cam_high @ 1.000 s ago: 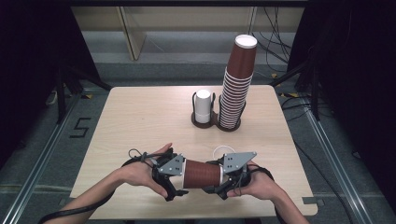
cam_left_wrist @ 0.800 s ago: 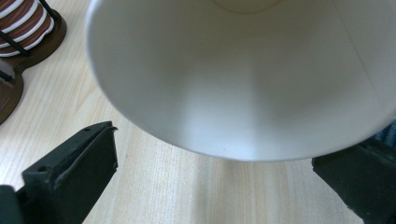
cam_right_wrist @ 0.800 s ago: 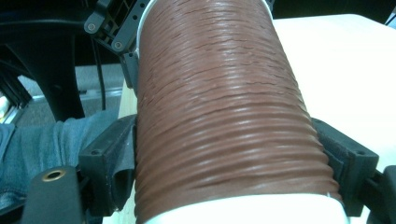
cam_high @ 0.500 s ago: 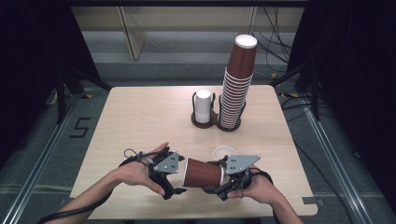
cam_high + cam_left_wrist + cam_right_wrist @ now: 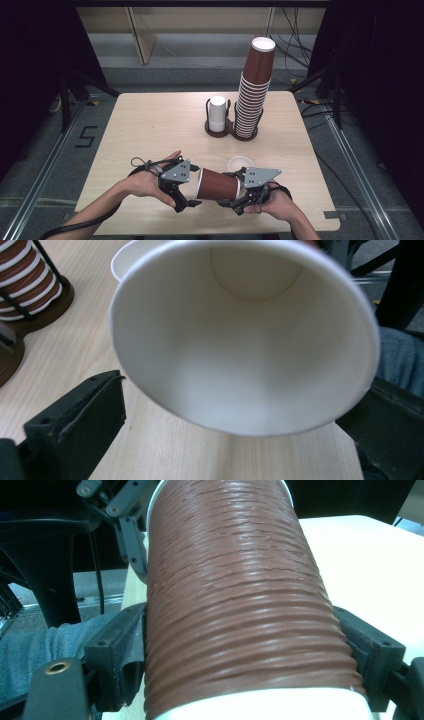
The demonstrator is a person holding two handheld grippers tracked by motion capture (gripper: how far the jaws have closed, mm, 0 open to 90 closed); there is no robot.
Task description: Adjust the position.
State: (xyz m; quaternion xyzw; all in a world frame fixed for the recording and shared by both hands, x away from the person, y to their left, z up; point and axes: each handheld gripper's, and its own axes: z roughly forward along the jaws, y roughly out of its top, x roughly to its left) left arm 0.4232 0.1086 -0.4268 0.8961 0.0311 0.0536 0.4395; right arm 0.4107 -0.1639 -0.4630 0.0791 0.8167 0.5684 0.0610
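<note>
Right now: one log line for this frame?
right gripper: shut on brown cup | left gripper: open at cup mouth | white cup: on table

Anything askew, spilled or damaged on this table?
Nothing spilled or damaged. The tall stack of brown cups leans slightly in its holder, and a loose cup sits apart behind the brown cup clamped sideways in the right tool.

Legible markings: one item. Numeral "5" (image 5: 86,136), dark, set on the grey floor beside the table (image 5: 150,125), at about 9 o'clock from the tabletop's middle in the high view. No other text or labels readable.
</note>
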